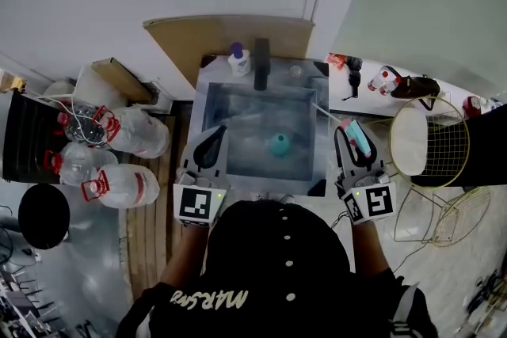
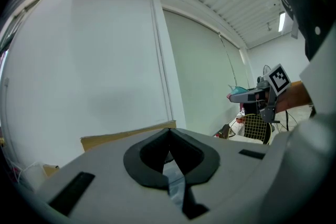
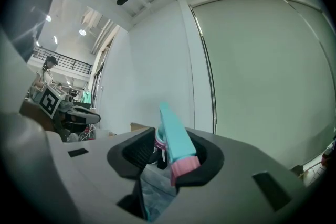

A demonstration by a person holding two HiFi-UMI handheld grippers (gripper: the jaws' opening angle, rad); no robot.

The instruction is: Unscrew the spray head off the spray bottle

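The teal spray head [image 3: 176, 139] with a pink nozzle sits between the jaws of my right gripper [image 3: 168, 153], which is shut on it. In the head view that gripper [image 1: 352, 140] holds the spray head [image 1: 358, 135] up at the sink's right edge. A small teal thing [image 1: 279, 145], likely the bottle, lies in the sink basin [image 1: 238, 103], apart from both grippers. My left gripper [image 1: 219, 132] hovers over the sink's left side, shut with nothing in it [image 2: 169, 134]. From the left gripper view the right gripper [image 2: 257, 96] shows at the far right.
A black faucet [image 1: 261, 63] and a white soap bottle [image 1: 238, 59] stand at the sink's back. Large water jugs [image 1: 131, 131] lie on the floor to the left. A wire chair [image 1: 432, 142] and small items stand to the right.
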